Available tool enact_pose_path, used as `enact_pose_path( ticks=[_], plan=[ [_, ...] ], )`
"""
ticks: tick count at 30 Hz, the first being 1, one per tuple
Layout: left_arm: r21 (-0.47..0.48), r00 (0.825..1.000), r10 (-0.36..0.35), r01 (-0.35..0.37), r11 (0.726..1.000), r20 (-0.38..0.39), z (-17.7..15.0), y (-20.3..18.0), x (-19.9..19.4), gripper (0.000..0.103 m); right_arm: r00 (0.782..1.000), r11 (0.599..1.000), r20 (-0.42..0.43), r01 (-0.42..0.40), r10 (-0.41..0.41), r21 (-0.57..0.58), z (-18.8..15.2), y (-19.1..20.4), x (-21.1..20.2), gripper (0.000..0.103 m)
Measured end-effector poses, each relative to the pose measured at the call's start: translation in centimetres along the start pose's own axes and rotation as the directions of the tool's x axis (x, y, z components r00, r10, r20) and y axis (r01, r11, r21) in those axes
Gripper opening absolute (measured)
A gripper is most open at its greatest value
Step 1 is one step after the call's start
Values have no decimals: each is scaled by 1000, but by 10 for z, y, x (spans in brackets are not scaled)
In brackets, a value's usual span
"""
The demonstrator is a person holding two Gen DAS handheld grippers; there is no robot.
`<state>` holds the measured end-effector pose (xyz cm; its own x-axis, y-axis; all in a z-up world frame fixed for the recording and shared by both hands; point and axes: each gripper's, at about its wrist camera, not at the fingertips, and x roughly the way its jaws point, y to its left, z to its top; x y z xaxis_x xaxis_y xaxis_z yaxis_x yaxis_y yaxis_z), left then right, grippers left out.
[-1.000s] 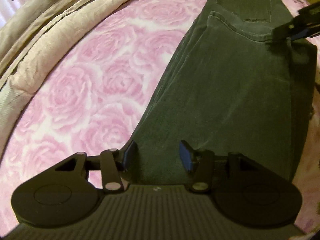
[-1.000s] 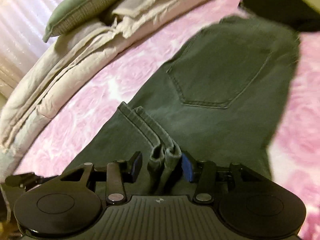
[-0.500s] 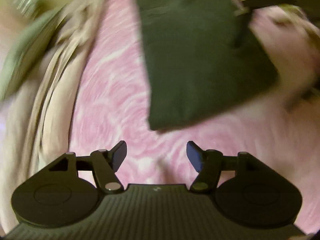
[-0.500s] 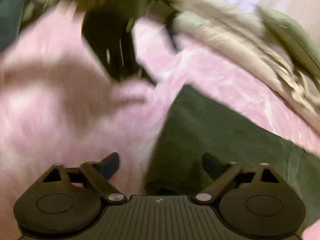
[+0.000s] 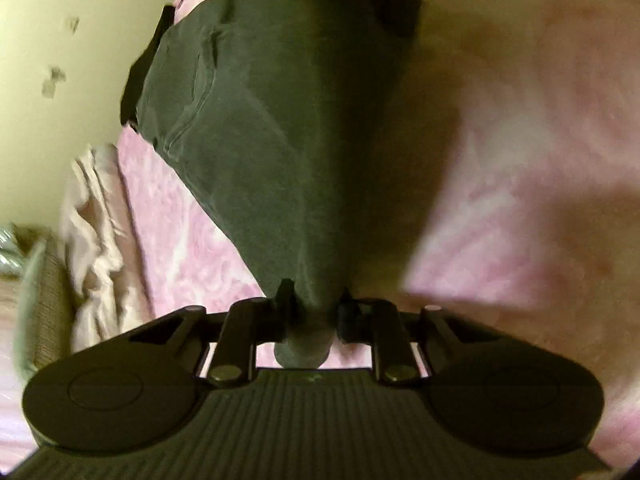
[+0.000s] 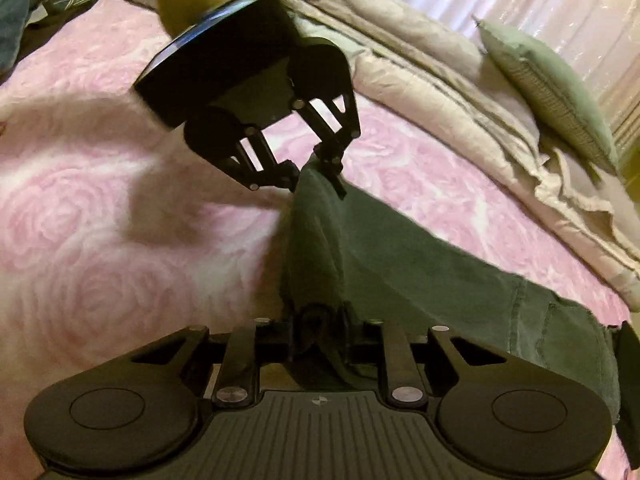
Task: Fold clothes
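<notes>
On the left of the right wrist view we see the pink rose-patterned bed [image 6: 92, 216] lying bare. Toward the middle, our left hand-held gripper [image 6: 316, 176] has just closed its jaws on one corner of the dark green trousers [image 6: 400, 256], lifting that corner off the bed. Below it, our right hand-held gripper [image 6: 320, 336] has likewise just closed, clamped on a bunched fold of the same trousers. The cloth hangs taut between the two and trails away to the right across the bed. Farther right lie a rumpled beige quilt [image 6: 460, 112] and a green pillow [image 6: 548, 84].
</notes>
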<state>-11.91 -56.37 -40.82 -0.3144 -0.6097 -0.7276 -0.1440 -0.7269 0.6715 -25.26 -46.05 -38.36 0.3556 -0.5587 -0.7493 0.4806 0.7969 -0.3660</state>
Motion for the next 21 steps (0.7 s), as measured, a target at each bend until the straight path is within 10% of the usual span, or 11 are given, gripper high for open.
enact_pose_path(
  ticks=[2, 6, 9, 10, 11, 21],
  plan=[
    [-57, 999, -39, 39, 998, 5, 0, 14, -1, 13, 999, 999, 25, 23, -23, -24, -1, 6, 2, 87],
    [-175, 996, -87, 87, 981, 10, 1, 36, -5, 13, 999, 996, 37, 41, -38, -83, -5, 18, 14, 91],
    [-221, 996, -94, 93, 971, 9, 2, 39, -10, 13, 995, 985, 19, 95, -93, -144, -11, 19, 38, 79],
    [-228, 996, -93, 92, 969, 5, 2, 38, -12, 12, 994, 983, 4, 107, -108, -151, -13, 17, 45, 38],
    [-230, 996, -86, 85, 970, 2, 3, 38, -15, 12, 994, 984, -12, 108, -111, -142, -14, 14, 48, 30],
    [-358, 994, -99, 78, 930, -42, 13, 38, -102, 10, 998, 997, 29, -47, 49, -55, 17, 6, -36, 22]
  ],
)
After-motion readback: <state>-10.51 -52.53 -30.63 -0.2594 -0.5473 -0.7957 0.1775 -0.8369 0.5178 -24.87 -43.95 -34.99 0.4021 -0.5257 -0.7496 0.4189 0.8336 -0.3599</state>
